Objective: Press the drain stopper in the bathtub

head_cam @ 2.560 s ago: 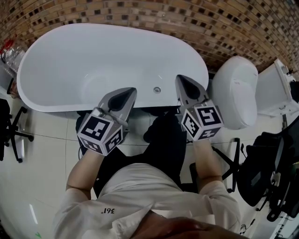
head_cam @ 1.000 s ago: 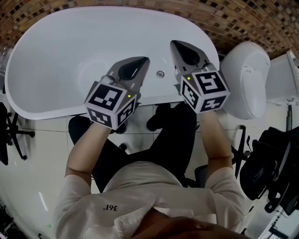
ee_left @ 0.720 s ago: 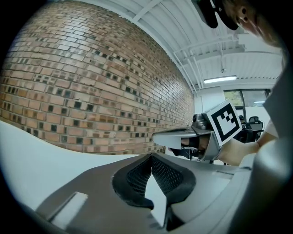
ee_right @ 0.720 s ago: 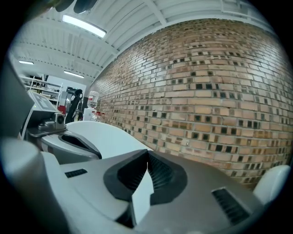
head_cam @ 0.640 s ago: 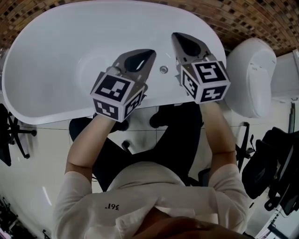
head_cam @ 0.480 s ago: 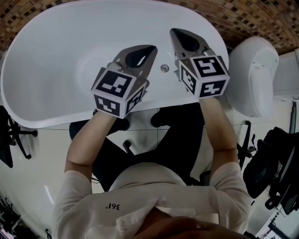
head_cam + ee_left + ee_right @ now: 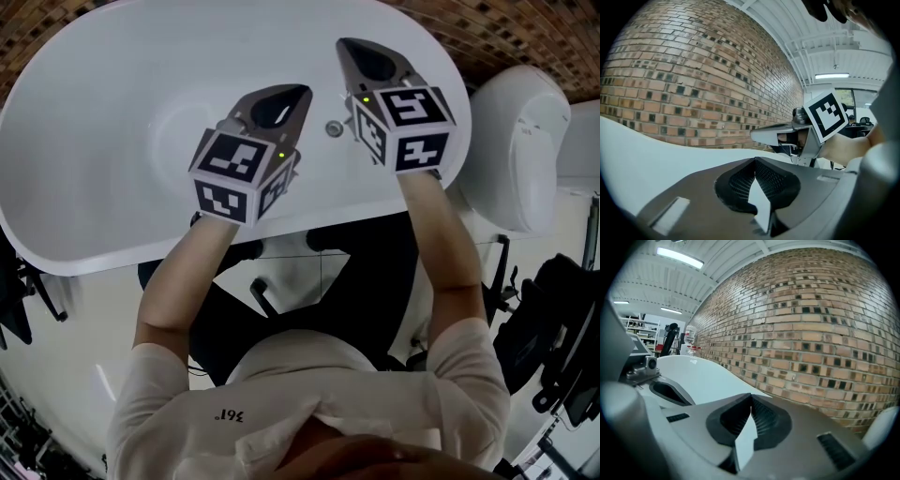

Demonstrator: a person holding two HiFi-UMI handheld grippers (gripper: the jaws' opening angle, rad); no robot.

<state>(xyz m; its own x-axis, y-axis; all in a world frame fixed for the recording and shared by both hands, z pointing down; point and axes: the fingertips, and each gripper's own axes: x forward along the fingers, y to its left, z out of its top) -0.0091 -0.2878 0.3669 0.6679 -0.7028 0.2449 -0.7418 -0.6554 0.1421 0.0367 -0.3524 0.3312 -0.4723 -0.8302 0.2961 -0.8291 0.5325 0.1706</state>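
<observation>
The white oval bathtub (image 7: 103,103) fills the upper head view. A small round metal fitting (image 7: 334,128) sits low on its near inner wall, between the two grippers. My left gripper (image 7: 302,94) hangs over the tub's inside, just left of the fitting, with its jaws closed tip to tip on nothing. My right gripper (image 7: 343,44) reaches farther in, right of the fitting, also shut and empty. The left gripper view shows the left gripper (image 7: 754,160) shut, with the right gripper's marker cube (image 7: 827,115) beyond. The right gripper (image 7: 750,395) points at the tub's far rim (image 7: 708,371).
A brick wall (image 7: 506,37) curves behind the tub. A white toilet (image 7: 520,141) stands right of it. A black office chair (image 7: 553,328) is at the right edge and a chair base (image 7: 19,300) at the left. The person's legs are against the tub's near rim.
Both grippers have moved forward from above the near rim to over the tub's inside, and the head has leaned in over the tub. Both have stayed shut.
</observation>
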